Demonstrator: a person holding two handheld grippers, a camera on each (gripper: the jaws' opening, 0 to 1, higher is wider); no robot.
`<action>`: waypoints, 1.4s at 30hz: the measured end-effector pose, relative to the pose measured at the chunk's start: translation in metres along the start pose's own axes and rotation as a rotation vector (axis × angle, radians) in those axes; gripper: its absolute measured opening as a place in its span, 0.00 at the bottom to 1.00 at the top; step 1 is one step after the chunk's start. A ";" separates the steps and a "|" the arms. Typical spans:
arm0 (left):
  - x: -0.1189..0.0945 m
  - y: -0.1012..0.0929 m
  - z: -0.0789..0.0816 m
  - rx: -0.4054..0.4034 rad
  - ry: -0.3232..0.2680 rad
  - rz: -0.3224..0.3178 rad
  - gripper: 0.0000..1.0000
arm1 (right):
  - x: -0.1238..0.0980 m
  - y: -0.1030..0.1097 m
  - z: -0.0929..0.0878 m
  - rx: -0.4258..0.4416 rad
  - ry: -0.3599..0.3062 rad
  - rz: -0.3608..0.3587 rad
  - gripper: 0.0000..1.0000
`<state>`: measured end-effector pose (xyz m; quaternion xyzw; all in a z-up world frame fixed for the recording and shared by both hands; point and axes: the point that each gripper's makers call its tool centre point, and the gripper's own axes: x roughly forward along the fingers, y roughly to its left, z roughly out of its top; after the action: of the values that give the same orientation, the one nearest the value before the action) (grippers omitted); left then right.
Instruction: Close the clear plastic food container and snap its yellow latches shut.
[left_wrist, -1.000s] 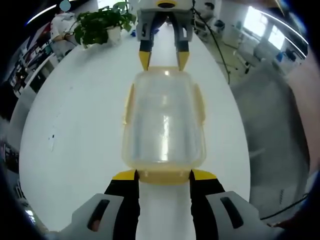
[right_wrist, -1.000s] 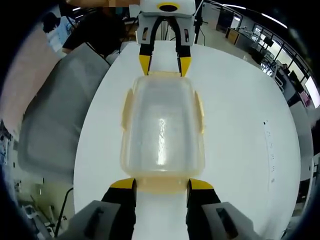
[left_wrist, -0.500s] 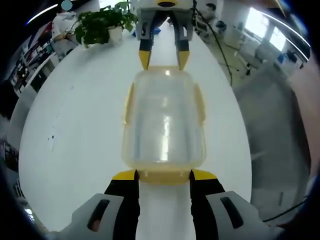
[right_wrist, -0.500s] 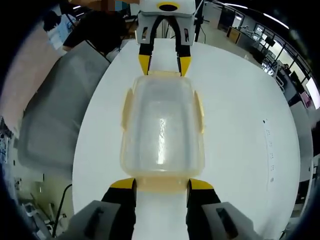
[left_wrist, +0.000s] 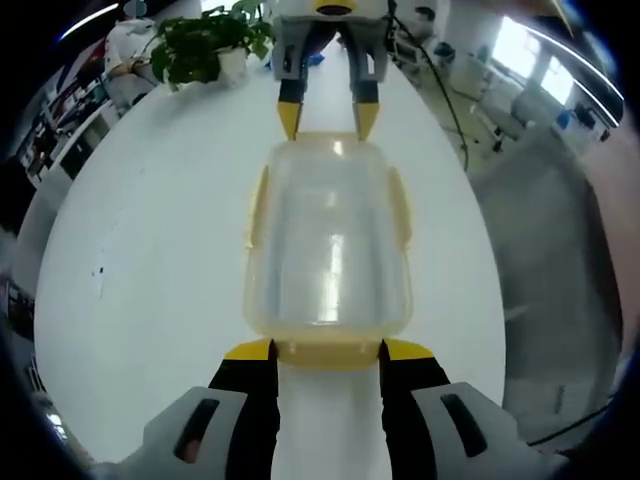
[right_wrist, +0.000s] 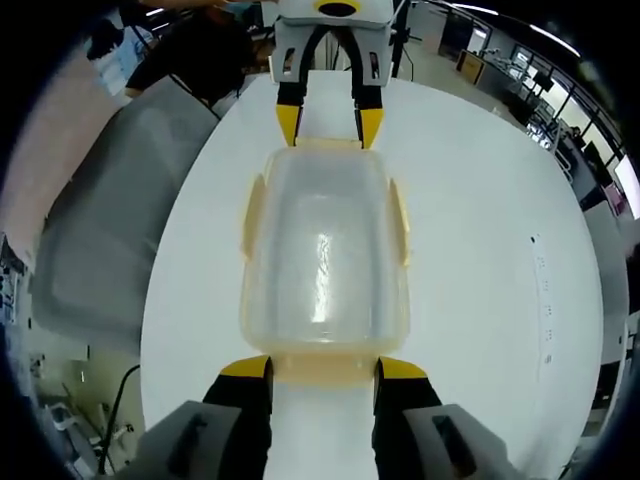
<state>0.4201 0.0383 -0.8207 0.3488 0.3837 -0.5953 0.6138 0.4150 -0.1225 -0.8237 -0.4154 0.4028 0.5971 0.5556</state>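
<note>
**A:** Checking the left gripper view, left to right: potted green plant (left_wrist: 205, 45) sat at the far left edge of the round white table (left_wrist: 150, 260); clear plastic food container with yellow rim and latches (left_wrist: 328, 240) lay mid-table, lid on top. Where were the tongs?

**B:** Left gripper (left_wrist: 328, 350) had its jaws spread, yellow tips at the two corners of the container's near end latch (left_wrist: 328, 352). Right gripper (left_wrist: 327, 120) faced it from the far end, jaws also apart, tips at the far edge.

**A:** Right gripper view?

**B:** Grey padded chair (right_wrist: 100, 230) on the left, beside the table (right_wrist: 480, 250). Container (right_wrist: 322, 265) centred again, side latches (right_wrist: 252, 215) flared outward, not snapped down. Right gripper (right_wrist: 322, 368) released, tips flanking the near end; left gripper (right_wrist: 329, 125) opposite, open-jawed at the far end. Neither was clamped on anything.
</note>
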 end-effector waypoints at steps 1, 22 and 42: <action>0.000 0.000 0.000 0.001 0.000 0.001 0.37 | 0.001 0.000 0.000 0.000 0.000 0.000 0.37; 0.004 -0.002 -0.002 -0.008 -0.006 0.006 0.37 | 0.006 0.002 -0.003 0.002 -0.002 0.000 0.37; -0.004 0.001 -0.017 -0.134 -0.037 0.045 0.40 | 0.000 -0.002 -0.012 0.075 -0.006 -0.055 0.40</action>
<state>0.4200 0.0550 -0.8249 0.3042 0.4033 -0.5608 0.6560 0.4179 -0.1332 -0.8280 -0.4033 0.4118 0.5673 0.5881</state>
